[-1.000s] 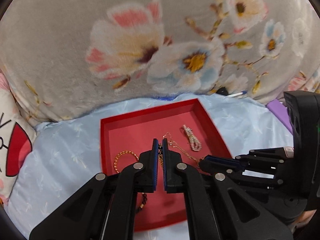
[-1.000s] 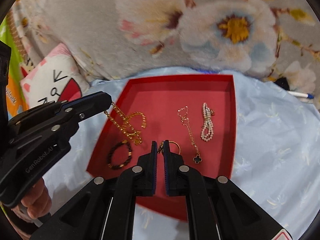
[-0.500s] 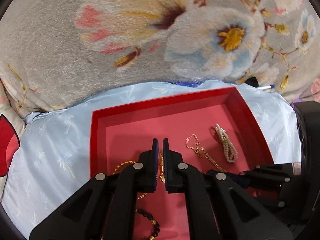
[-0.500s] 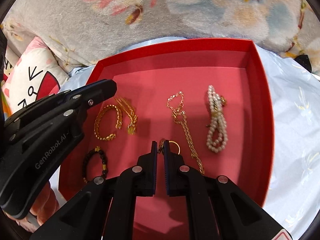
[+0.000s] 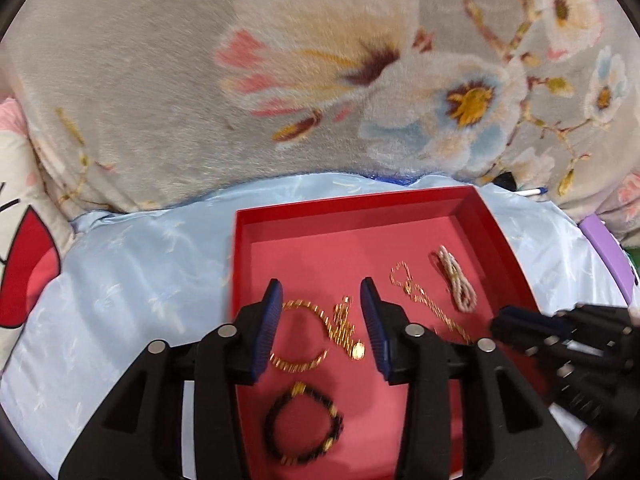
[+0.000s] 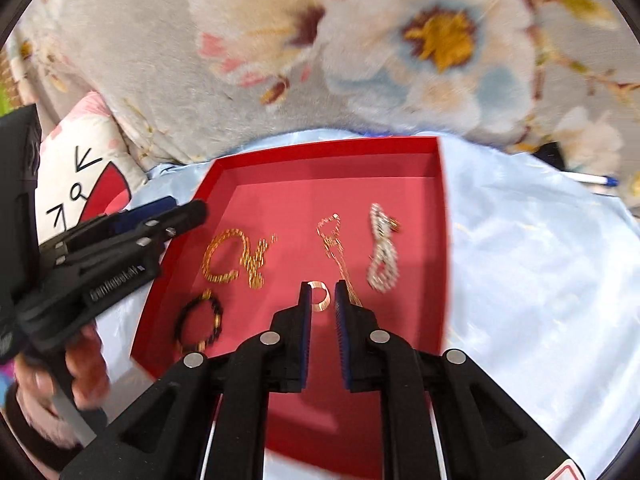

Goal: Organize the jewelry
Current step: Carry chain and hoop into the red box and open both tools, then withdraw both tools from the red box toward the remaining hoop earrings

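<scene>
In the red tray [image 5: 348, 204] we see five pieces of jewelry lying on its pink floor. On the left side a gold chain bracelet [image 5: 316, 336] lies in an open curl with its loose end bunched beside it, and a dark beaded bracelet [image 5: 304, 426] sits just nearer to us, apart from it. Toward the right a thin gold chain [image 5: 424, 300] runs lengthwise, with a folded pearl strand [image 5: 456, 282] just beside it near the right wall. From the right wrist camera a gold ring [image 6: 320, 298] shows close to the near end of the thin chain; the blur keeps us from telling whether it lies on the floor or touches a finger.

Our left claw [image 5: 322, 328] is spread wide, its blue pads either side of the gold chain bracelet and gripping nothing. Our right claw [image 6: 323, 308] is parted only a little, the ring framed between its tips and not pinched. In the right view the left claw [image 6: 176, 216] reaches over the tray's left wall, held by a hand [image 6: 60, 384].

The tray rests on a pale blue satin cloth [image 5: 140, 280]. Behind it rises a grey floral blanket [image 5: 160, 80], with a cartoon-print pillow [image 6: 80, 180] at the left and a pen [image 6: 592, 178] lying at the far right.
</scene>
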`<state>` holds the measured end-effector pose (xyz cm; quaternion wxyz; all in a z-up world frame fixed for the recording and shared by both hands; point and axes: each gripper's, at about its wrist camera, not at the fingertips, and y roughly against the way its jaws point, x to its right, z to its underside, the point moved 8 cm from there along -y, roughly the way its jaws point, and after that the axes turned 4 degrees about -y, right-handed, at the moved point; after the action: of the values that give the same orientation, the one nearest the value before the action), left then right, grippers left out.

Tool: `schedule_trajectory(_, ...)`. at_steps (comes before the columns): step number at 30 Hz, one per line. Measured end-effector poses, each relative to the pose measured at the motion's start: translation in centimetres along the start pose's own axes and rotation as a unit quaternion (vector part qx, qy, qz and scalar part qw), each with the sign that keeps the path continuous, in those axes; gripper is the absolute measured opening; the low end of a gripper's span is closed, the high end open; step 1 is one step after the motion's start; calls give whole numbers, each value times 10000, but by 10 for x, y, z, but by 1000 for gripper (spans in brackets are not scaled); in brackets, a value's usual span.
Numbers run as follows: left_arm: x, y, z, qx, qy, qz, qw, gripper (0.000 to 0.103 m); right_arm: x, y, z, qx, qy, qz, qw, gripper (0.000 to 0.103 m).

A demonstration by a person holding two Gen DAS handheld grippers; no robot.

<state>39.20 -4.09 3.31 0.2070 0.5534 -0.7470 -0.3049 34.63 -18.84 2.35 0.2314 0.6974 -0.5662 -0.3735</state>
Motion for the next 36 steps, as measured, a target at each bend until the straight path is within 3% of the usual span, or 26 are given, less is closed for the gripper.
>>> schedule_trajectory(3, -3, 28, 13, 127, -1, -61, 9999, 53, 5, 29, 19, 125, 99, 45, 9999, 25)
schedule_trajectory(11, 10, 83, 75, 46, -30, 90, 9999, 54, 12, 90, 96, 340, 215, 283, 9988, 27)
schedule_trajectory(16, 24, 110, 131, -118, -31, 364, 9993, 61, 14, 107, 154, 233, 152, 316, 9991, 28)
schedule_trajectory(21, 38, 127, 182, -303, -59, 530, 9981, 61, 22, 116, 203, 55, 28, 382, 9992, 28)
schedule_trajectory(27, 56, 143, 232, -469, -185, 604, 9969, 61, 29, 124, 226, 72, -74, 394, 9992, 29)
schedule_trajectory(36, 62, 151, 266, -547, -315, 562, 9964, 61, 30, 136, 253, 63, -84, 405, 9991, 39)
